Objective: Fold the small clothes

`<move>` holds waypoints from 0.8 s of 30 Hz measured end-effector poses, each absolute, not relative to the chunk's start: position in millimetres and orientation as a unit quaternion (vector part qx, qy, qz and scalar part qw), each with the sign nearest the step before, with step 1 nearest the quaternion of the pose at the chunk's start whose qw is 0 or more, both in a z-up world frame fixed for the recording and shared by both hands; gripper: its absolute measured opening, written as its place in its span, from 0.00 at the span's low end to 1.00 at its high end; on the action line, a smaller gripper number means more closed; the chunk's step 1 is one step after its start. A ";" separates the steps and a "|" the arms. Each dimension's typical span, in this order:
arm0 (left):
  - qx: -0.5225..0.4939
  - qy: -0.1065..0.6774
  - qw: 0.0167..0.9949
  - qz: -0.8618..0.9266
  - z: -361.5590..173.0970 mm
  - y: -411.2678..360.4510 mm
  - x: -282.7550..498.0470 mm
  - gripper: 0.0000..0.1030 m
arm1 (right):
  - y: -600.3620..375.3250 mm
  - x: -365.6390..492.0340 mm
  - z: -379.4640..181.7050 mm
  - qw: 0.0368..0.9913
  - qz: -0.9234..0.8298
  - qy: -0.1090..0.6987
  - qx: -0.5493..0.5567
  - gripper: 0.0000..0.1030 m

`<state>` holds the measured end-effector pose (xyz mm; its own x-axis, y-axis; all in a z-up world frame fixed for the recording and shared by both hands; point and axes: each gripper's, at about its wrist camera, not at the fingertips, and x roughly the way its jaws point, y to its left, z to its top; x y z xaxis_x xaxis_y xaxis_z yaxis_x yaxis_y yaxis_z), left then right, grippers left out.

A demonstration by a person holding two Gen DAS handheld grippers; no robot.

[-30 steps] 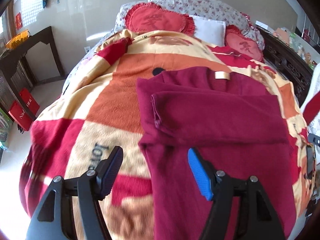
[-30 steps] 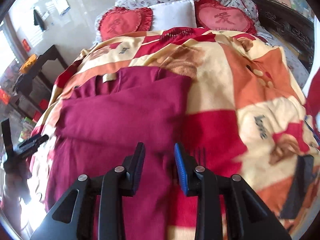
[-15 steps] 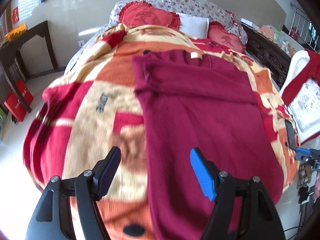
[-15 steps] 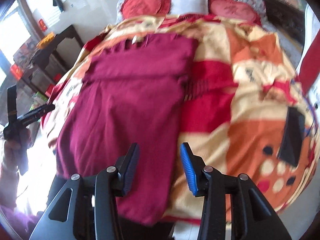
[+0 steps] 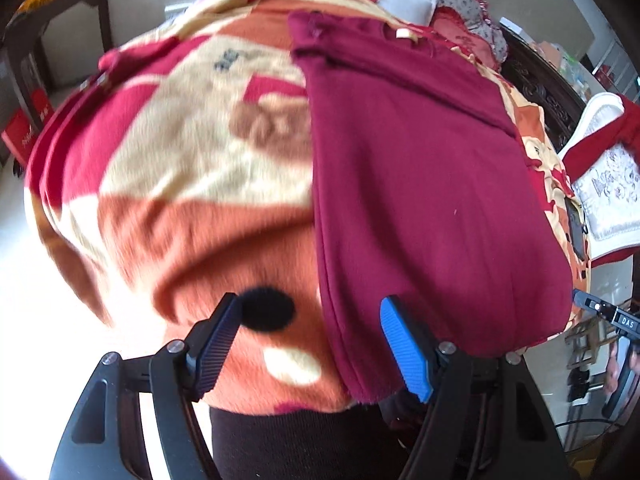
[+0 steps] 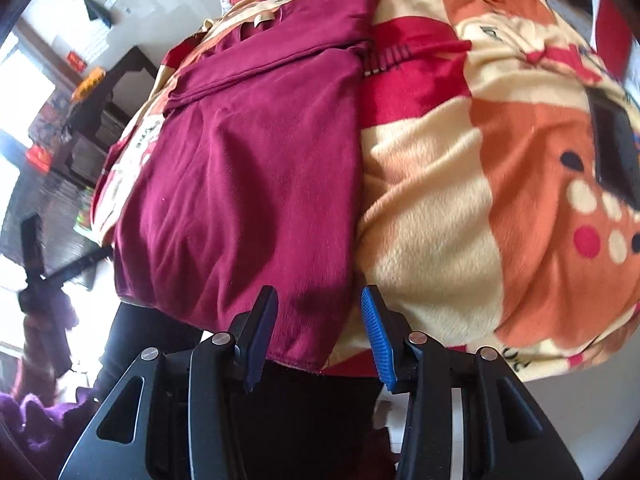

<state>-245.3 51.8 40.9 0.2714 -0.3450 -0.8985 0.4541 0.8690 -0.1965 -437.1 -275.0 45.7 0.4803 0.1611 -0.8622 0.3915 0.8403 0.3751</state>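
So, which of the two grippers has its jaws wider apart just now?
The left gripper: its jaws stand far apart, spanning the maroon garment's hem corner and bare blanket. The right gripper shows a narrower gap, open over the hem's other corner.

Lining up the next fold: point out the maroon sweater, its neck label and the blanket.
maroon sweater (image 5: pixel 420 184): left wrist view, middle of the body.
neck label (image 5: pixel 403 33): left wrist view, the tan tag.
blanket (image 6: pixel 440 200): right wrist view, cream patch beside the sweater.

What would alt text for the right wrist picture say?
A maroon garment, its sleeves folded across the chest, lies flat on a red, orange and cream blanket on a bed. The right gripper hangs open over the garment's near hem corner, its fingers not pressing on it.
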 end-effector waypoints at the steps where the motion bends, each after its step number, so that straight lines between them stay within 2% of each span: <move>1: 0.052 0.551 0.794 -0.250 38.2 51.5 -247.7 0.73 | -275.1 -438.1 44.6 0.814 -0.067 0.503 0.284 0.24; 15: 0.033 0.570 0.782 -0.249 26.9 52.0 -251.8 0.76 | -262.7 -437.1 15.4 0.795 -0.036 0.506 0.333 0.24; 17: 0.043 0.572 0.781 -0.249 27.4 48.9 -252.6 0.76 | -264.4 -436.8 13.0 0.792 -0.040 0.505 0.342 0.21; 24: 0.090 0.575 0.773 -0.250 28.6 36.8 -254.4 0.76 | -271.9 -441.0 15.4 0.780 -0.047 0.511 0.358 0.20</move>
